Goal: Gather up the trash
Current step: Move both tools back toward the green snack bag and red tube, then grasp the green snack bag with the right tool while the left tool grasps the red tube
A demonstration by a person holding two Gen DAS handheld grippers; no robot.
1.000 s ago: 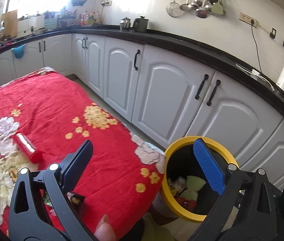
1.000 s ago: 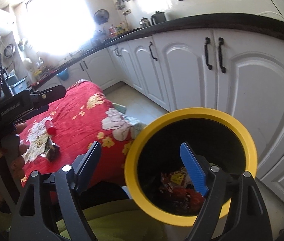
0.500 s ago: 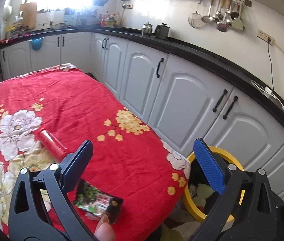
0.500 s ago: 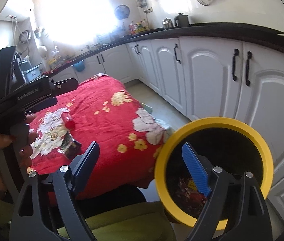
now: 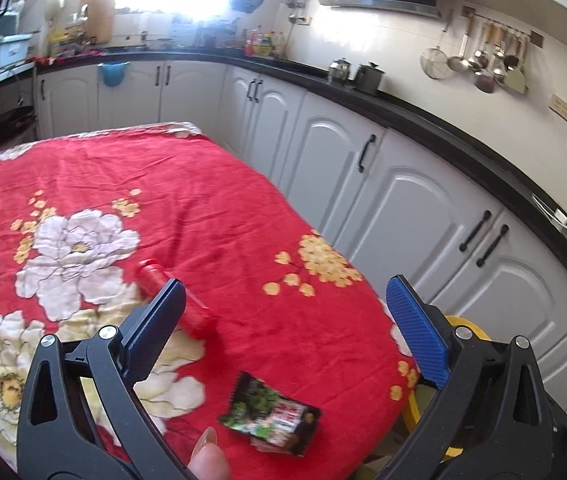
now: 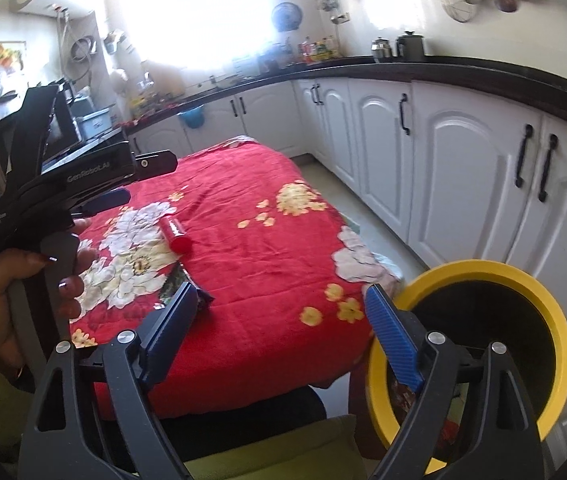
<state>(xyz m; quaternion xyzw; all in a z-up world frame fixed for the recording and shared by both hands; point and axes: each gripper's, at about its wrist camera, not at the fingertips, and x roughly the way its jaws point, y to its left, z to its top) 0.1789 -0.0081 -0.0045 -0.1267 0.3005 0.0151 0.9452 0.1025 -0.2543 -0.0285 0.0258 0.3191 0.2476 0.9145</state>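
Left gripper and right gripper, both spread and empty; snack wrapper near the cloth edge may slide off if nudged

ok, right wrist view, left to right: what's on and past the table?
Left gripper held in a hand → red tube on the tablecloth → yellow-rimmed bin → white cabinets.

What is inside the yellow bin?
Inside the yellow bin, crumpled wrappers show low at the left; the right tongs cover part of them, and the rest is dark.
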